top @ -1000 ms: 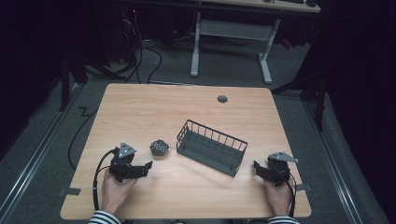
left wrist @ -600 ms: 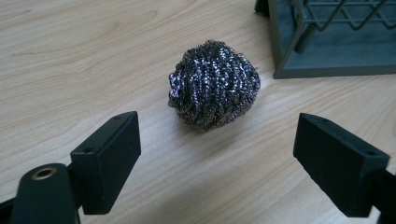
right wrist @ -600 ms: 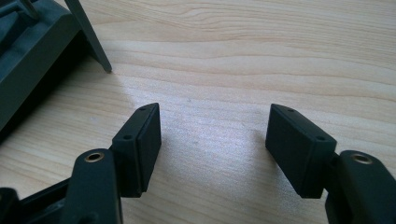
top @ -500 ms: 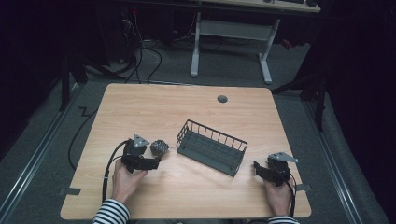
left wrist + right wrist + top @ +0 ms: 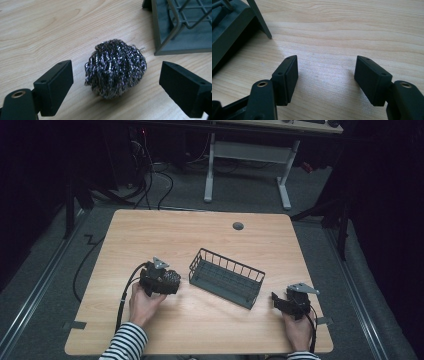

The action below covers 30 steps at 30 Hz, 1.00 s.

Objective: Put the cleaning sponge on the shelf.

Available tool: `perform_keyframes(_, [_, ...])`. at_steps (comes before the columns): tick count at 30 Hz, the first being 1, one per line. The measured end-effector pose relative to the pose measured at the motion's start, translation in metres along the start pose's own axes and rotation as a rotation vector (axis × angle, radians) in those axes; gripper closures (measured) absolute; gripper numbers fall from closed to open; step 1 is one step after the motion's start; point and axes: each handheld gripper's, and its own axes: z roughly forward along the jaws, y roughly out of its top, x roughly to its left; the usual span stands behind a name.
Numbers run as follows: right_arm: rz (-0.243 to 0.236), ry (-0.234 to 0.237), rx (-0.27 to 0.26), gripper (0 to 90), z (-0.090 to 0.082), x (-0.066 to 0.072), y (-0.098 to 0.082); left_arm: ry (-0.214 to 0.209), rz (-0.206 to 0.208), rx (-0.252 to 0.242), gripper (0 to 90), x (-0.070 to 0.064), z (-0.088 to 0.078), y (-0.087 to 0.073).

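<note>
A dark steel-wool scouring ball lies on the wooden table, just left of a grey wire basket. My left gripper stands open with one jaw on each side of the ball, neither touching it. From the high view the left gripper covers most of the ball. My right gripper rests open near the table's front right, by the basket's right end, with bare wood between its jaws.
The basket's corner stands close to the right of the ball, and its base shows left of the right gripper. A round cable port sits near the table's far edge. A cable trails from the left gripper.
My left gripper has moved forward and to the right across the table until its open jaws flank the scouring ball. The right gripper and the basket have stayed put.
</note>
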Motion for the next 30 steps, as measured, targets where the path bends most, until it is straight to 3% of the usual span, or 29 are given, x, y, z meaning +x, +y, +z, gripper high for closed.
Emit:
perform_keyframes(15, [-0.001, 0.001, -0.001, 35.7, 0.000, 0.000, 0.000, 0.036, 0.023, 0.074, 16.6, 0.001, 0.024, 0.003])
perform_keyframes(18, [0.000, 0.002, -0.001, 35.6, 0.000, 0.000, 0.000, 0.011, 0.015, 0.085, 18.4, 0.003, 0.028, 0.001])
perform_keyframes(23, [0.000, 0.003, -0.002, 35.5, 0.000, 0.000, 0.000, -0.001, 0.022, 0.082, 29.6, 0.000, 0.031, 0.001])
perform_keyframes(30, [0.002, 0.004, -0.003, 35.5, 0.000, 0.000, 0.000, -0.005, 0.023, 0.063, 36.3, 0.001, 0.027, -0.001])
